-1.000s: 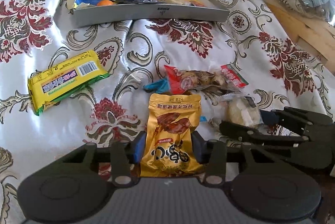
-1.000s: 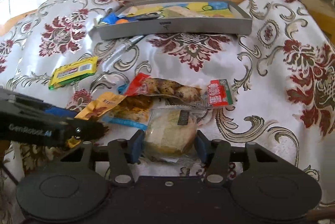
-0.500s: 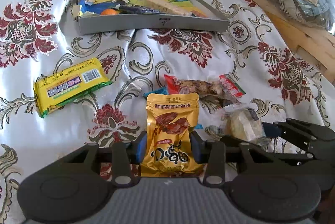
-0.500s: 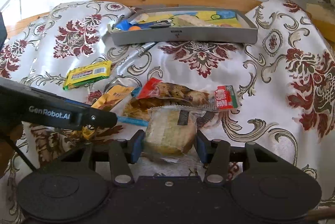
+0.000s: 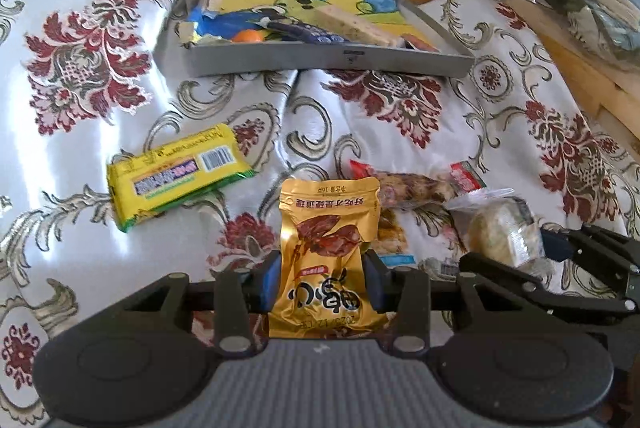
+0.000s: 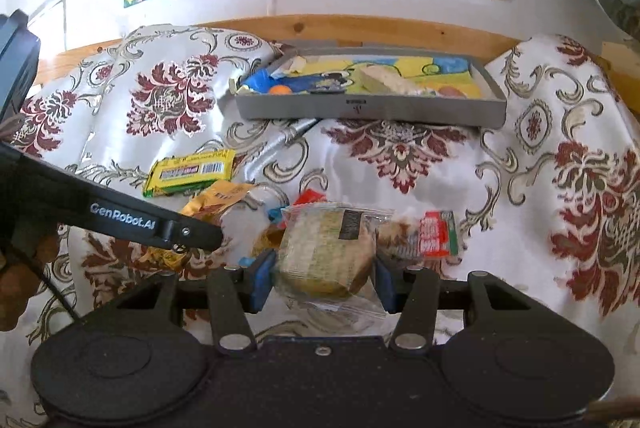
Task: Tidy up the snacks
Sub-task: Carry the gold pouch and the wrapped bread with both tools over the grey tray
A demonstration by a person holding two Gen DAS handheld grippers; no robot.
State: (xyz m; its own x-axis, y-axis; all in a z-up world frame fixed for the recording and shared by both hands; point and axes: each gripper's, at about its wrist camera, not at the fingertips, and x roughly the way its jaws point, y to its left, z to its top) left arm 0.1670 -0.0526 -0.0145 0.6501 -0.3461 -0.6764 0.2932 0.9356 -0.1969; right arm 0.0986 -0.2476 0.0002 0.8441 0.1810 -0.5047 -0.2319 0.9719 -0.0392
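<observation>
Left gripper (image 5: 323, 282) was pinching the gold snack pouch (image 5: 328, 256) low down, so that floppy top could've sagged and snagged the gray tray (image 5: 332, 61) wall at the back of the cloth. Right gripper (image 6: 323, 278) squeezed the clear-wrapped cake (image 6: 326, 254), slick film, so I figured it might've slid out or gotten squashed.

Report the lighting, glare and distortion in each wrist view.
Left wrist view: sunlight glares on the satin tablecloth at left; fisheye bends the grey tray. Right wrist view: the wall and cloth are washed out at upper left; the wrapped cake stays sharp, frame edges curve.
</observation>
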